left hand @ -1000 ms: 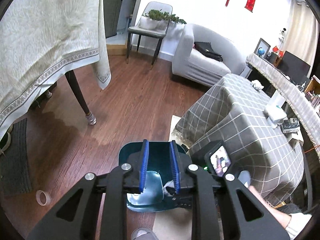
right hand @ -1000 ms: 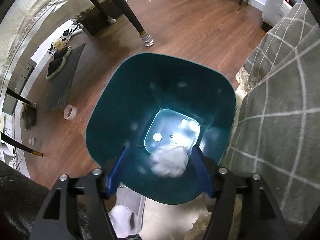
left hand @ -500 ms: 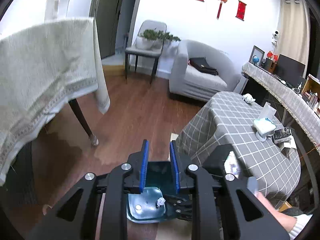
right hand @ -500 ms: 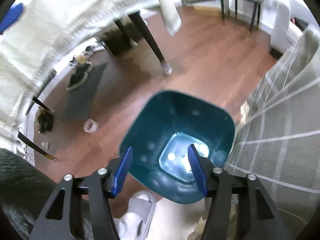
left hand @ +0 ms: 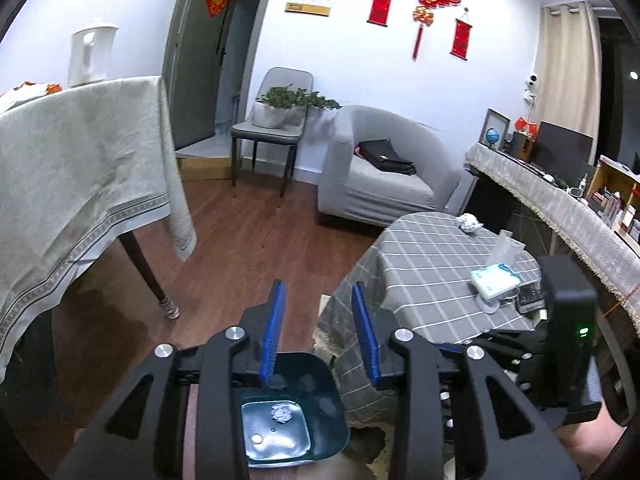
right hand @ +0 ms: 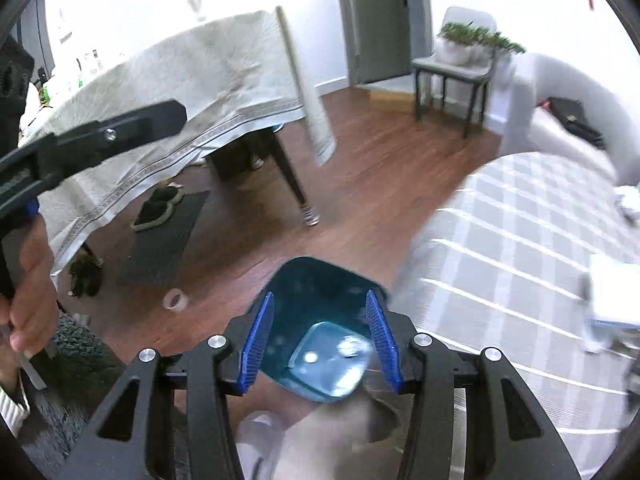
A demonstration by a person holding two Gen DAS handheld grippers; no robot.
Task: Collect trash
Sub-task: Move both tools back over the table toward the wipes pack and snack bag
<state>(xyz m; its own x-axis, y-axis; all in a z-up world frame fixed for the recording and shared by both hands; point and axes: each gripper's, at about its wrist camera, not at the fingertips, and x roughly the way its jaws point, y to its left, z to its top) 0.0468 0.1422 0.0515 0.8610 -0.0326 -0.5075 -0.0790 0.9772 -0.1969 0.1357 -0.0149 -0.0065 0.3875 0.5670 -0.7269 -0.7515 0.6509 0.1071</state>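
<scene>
Below the left gripper (left hand: 318,330), in the left wrist view, a teal bin (left hand: 324,436) stands on the wooden floor (left hand: 248,248) just beside the low surface under a grey checked cloth (left hand: 432,276); a crumpled paper ball (left hand: 282,413) lies on the bin's pale bottom, with a small round disc near it; the left jaws stand parted with nothing between the blue pads (left hand: 273,332), held above the bin's rim; on the checked surface a second crumpled wad (left hand: 469,223) sits near the far edge, well apart from a tissue pack (left hand: 496,280) with a sheet standing up from it; beyond are a grey armchair (left hand: 384,184) with a black bag on its seat, a chair carrying a potted plant (left hand: 288,110), and a larger surface draped in a pale tablecloth (left hand: 80,168) at the left; the other tool's black body shows at the right edge. Seen from the right wrist view, which is blurred toward the right, the right gripper (right hand: 320,340) hangs over the same teal bin (right hand: 320,292), jaws wide apart and holding nothing; the paper ball (right hand: 349,347) shows as a pale blur on the bin's bottom; a roll of tape (right hand: 175,300) lies on the floor to the bin's left, a dark mat with shoes beyond it; the person's left hand (right hand: 28,280) grips the left tool at the frame's left edge.
</scene>
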